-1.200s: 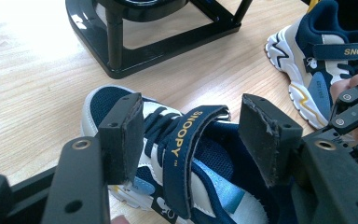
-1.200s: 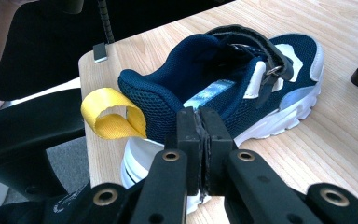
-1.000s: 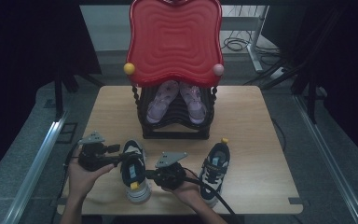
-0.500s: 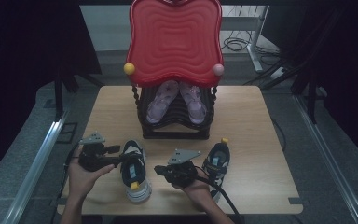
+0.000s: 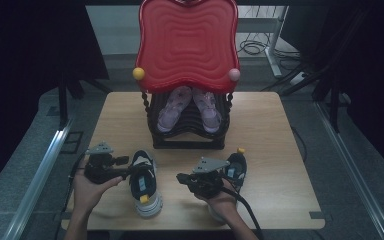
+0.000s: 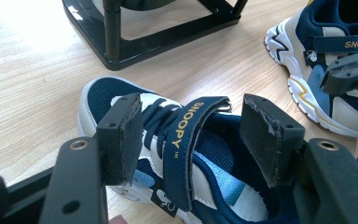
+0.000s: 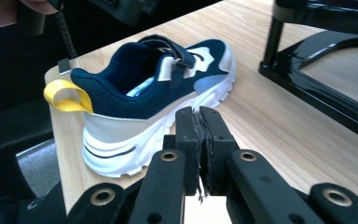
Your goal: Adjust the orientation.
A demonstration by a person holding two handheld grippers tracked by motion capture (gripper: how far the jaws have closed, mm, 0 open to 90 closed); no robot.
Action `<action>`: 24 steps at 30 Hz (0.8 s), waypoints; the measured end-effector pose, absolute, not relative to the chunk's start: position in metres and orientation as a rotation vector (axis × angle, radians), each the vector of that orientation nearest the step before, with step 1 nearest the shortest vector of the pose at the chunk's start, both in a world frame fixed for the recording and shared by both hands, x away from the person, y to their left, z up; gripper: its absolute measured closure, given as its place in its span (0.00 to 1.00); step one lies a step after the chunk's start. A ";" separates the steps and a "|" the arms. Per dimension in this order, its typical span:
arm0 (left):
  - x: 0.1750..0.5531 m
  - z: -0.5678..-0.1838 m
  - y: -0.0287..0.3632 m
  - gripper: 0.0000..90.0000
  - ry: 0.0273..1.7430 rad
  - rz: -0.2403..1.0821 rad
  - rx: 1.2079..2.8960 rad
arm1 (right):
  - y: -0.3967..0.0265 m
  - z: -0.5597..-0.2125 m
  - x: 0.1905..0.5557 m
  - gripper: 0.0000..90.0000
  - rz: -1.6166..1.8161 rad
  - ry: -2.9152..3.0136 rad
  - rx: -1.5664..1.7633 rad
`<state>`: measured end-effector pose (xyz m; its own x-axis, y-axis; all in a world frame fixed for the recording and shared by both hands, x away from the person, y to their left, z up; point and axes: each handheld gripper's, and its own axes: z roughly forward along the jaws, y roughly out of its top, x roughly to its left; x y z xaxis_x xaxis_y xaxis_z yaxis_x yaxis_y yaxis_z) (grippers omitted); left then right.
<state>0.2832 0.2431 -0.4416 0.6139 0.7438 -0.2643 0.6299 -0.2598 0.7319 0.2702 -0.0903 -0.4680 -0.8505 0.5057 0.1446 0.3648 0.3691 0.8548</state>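
Since the earlier frame the right gripper (image 5: pixel 182 178) has slid from beside the left shoe toward the lower middle of the high view, so it's now just left of the right shoe (image 5: pixel 234 169), while the left gripper (image 5: pixel 125 165) hasn't budged. Container-wise, the black shoe rack (image 5: pixel 187 127) sits at the centre of the wooden table (image 5: pixel 275 165) under a big wavy red tray (image 5: pixel 187 42) that leans up against it, and inside the rack there's a pair of pinkish-lilac shoes (image 5: pixel 190 107), toes pointing up and away. Both navy and white sneakers are out on the table in front of the rack, well apart from each other. The left shoe (image 6: pixel 177 154) sits lower left of centre, and in the left gripper view its strap and tongue are right between the two pads (image 6: pixel 128 135), which stand wide and don't press on it, so nothing's gripped. Over in the right gripper view the jaws are squeezed together with nothing between them, and the left shoe (image 7: pixel 149 93) with its yellow heel loop (image 7: pixel 67 95) lies just beyond the tips, not touching as far as I can see.
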 end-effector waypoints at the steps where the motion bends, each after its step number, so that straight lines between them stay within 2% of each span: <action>1: 0.283 -0.442 0.243 0.44 1.086 0.166 1.977 | -0.093 -0.468 0.270 0.96 1.488 2.472 0.800; 24: 0.283 -0.442 0.244 0.44 1.083 0.153 1.973 | -0.133 -0.468 0.269 0.96 1.462 2.399 0.908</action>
<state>0.2830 0.2444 -0.4424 0.6163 0.7382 -0.2744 0.6328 -0.2568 0.7305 0.2692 -0.1326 -0.4683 -0.7947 0.5885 0.1489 0.4019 0.3263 0.8556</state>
